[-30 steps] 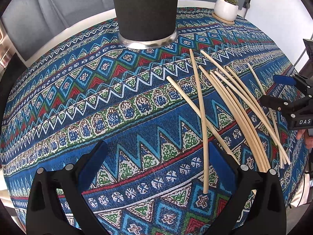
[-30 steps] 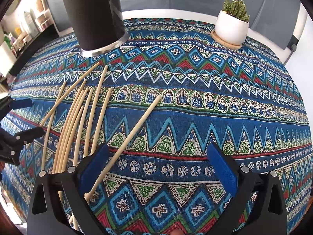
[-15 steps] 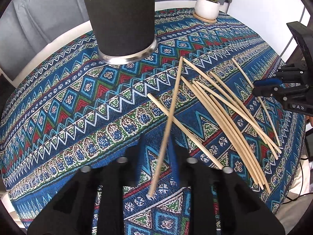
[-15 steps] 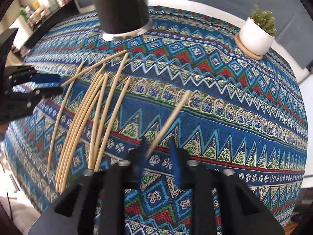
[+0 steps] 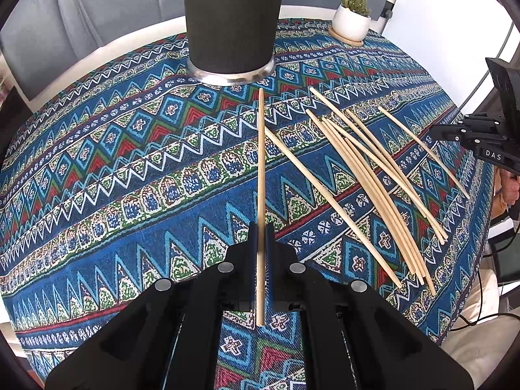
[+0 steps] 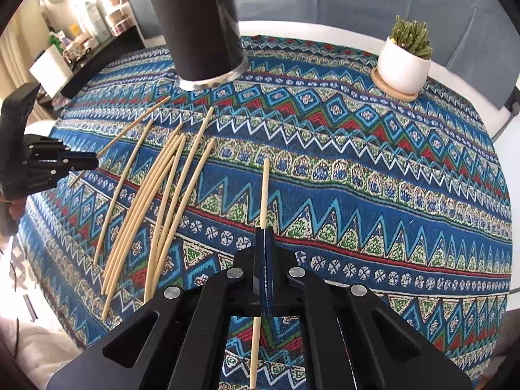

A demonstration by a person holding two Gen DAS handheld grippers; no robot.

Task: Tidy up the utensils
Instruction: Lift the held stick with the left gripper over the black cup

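My left gripper is shut on a pale wooden chopstick, which runs straight ahead toward the tall black cylindrical holder. My right gripper is shut on another chopstick that sticks out forward and trails back under the jaws. Several loose chopsticks lie fanned on the patterned cloth, seen to the left in the right wrist view. One lone chopstick lies diagonally beside my left gripper. The holder stands upright at the back; its opening is out of frame.
A blue patterned tablecloth covers the round white table. A small cactus in a white pot sits on a wooden coaster at the far right. A shelf with bottles lies beyond the table's left edge.
Both grippers went from wide open to shut, each closing on one chopstick. Both have since risen a little with their sticks, which now point straight ahead.
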